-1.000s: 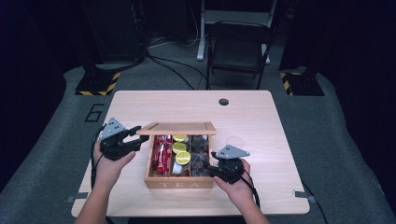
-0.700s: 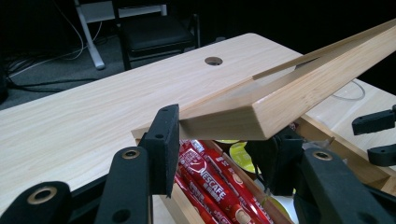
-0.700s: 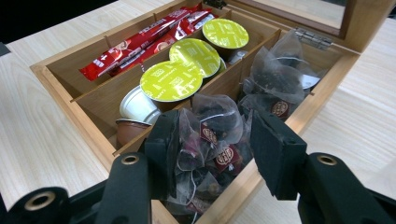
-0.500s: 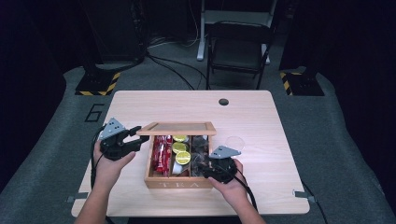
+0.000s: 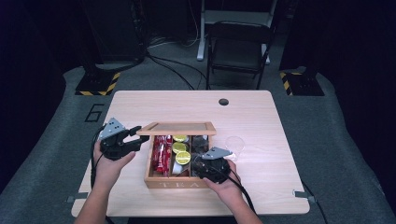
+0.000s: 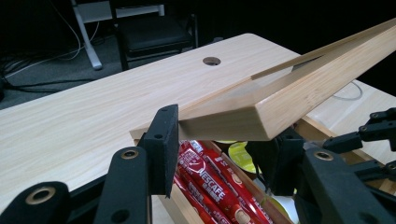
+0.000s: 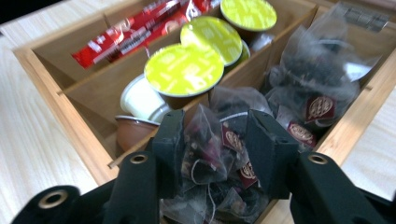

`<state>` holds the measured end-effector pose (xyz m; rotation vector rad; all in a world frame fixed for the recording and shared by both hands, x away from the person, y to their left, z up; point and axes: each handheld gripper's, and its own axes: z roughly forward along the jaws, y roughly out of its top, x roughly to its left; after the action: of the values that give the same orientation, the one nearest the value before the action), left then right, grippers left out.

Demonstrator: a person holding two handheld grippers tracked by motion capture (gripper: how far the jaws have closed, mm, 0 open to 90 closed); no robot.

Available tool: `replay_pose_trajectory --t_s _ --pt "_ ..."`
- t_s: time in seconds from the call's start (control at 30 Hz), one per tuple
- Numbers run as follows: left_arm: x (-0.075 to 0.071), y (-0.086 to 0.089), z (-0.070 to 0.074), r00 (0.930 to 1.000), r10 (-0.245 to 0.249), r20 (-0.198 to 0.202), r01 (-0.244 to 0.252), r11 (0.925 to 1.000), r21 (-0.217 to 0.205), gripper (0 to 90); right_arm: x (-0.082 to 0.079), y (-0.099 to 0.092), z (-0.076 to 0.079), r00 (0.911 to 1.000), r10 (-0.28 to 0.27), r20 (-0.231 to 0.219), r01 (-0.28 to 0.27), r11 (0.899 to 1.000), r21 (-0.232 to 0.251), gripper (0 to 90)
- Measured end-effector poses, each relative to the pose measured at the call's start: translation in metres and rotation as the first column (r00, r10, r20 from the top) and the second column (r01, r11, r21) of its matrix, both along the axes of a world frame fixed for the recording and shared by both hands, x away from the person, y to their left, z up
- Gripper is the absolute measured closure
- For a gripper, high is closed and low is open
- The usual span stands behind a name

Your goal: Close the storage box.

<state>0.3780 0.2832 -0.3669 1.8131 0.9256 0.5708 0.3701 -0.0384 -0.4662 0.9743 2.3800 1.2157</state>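
Note:
A wooden tea box stands at the table's front middle. Its lid is tilted up, with my left gripper shut on its left corner; in the left gripper view both pads of this gripper clamp the lid above red Nescafé sticks. My right gripper dips into the box's right compartment. Its jaws have just been closing, and the gripper is now pressed on a clear tea bag of dark leaves. More tea bags lie behind it.
Green-lidded capsules and a white capsule fill the middle compartment, and red sticks the far one. A clear plastic cup stands right of the box. A cable hole marks the table's far side; a chair stands beyond.
My right gripper has moved left from beside the box and sunk into its right compartment. The left gripper and the lid have stayed put.

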Motion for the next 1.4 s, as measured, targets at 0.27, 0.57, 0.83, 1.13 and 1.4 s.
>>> replay_pose_trajectory --t_s 0.27,0.57,0.83,1.13,1.4 --pt "0.001 0.0 0.0 1.0 -0.001 0.002 0.001 1.0 -0.006 53.8 0.004 0.004 -0.004 0.9992 -0.001 -0.041 0.0 1.0 -0.022 63.6" --pt "0.001 0.0 -0.001 1.0 0.0 0.002 0.0 1.0 -0.006 53.6 0.002 0.003 -0.002 0.9994 0.023 -0.027 -0.024 0.999 -0.044 76.9" --pt "0.001 0.0 -0.001 1.0 -0.001 0.002 0.001 1.0 -0.007 53.4 0.001 -0.002 0.006 0.9997 0.01 -0.023 -0.01 1.0 0.0 77.5" --pt "0.001 0.0 -0.001 1.0 0.001 0.001 -0.001 1.0 -0.004 53.3 0.0 -0.009 0.023 1.0 0.0 -0.003 0.0 0.999 0.035 77.5" --pt "0.001 -0.001 -0.001 1.0 0.0 0.0 0.0 1.0 -0.006 53.2 -0.001 -0.015 0.035 0.9999 -0.004 0.011 0.003 0.999 0.052 77.6"
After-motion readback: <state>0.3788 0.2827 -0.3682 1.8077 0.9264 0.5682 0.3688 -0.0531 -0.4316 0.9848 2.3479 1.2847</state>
